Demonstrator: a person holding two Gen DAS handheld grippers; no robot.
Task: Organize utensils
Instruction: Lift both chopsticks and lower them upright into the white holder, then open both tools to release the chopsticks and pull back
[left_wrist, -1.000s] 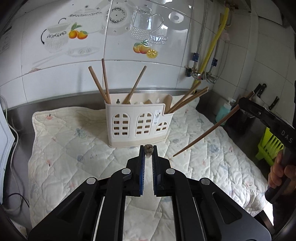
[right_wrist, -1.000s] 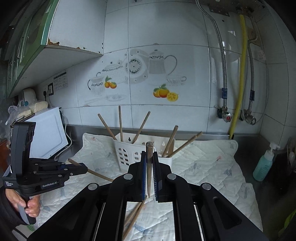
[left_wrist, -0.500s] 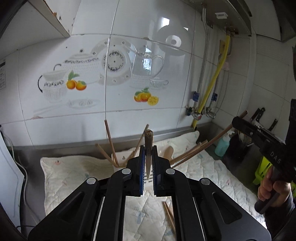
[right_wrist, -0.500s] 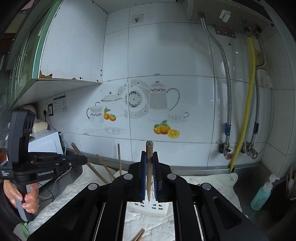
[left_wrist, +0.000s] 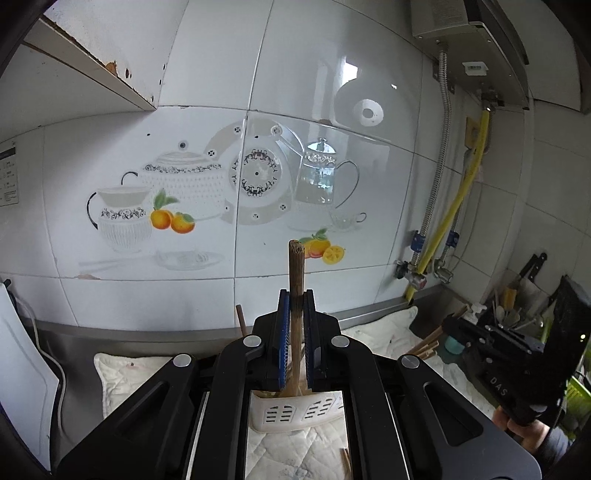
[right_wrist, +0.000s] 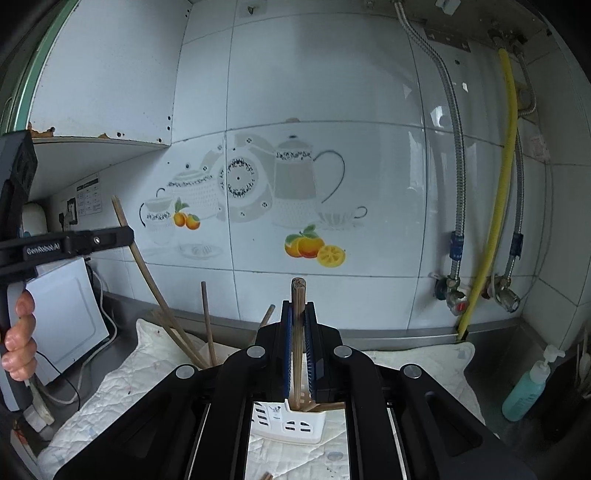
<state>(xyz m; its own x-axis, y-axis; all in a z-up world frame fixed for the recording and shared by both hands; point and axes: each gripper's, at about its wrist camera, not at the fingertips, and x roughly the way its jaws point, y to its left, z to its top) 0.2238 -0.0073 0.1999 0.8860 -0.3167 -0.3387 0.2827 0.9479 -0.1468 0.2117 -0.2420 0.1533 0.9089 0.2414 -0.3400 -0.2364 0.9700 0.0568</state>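
My left gripper (left_wrist: 295, 306) is shut on a brown chopstick (left_wrist: 296, 280) held upright, its lower end reaching into the white utensil holder (left_wrist: 295, 415) below. My right gripper (right_wrist: 298, 314) is shut on another chopstick (right_wrist: 297, 306), also upright, its lower end inside the same holder (right_wrist: 288, 421). Several other chopsticks (right_wrist: 207, 325) lean out of the holder. The left gripper (right_wrist: 127, 236) also shows in the right wrist view at left, clamping its chopstick (right_wrist: 144, 269). The right gripper (left_wrist: 448, 325) shows at right in the left wrist view.
The holder stands on a quilted cloth (right_wrist: 417, 362) over a steel counter, against a tiled wall with a yellow hose (right_wrist: 495, 221) and pipes. A loose chopstick (left_wrist: 346, 463) lies on the cloth. A soap bottle (right_wrist: 528, 391) stands at right; a white appliance (right_wrist: 62, 314) at left.
Both grippers have tilted up and moved over the holder, turning their chopsticks upright and lowering the tips into it. The wall now fills both views.
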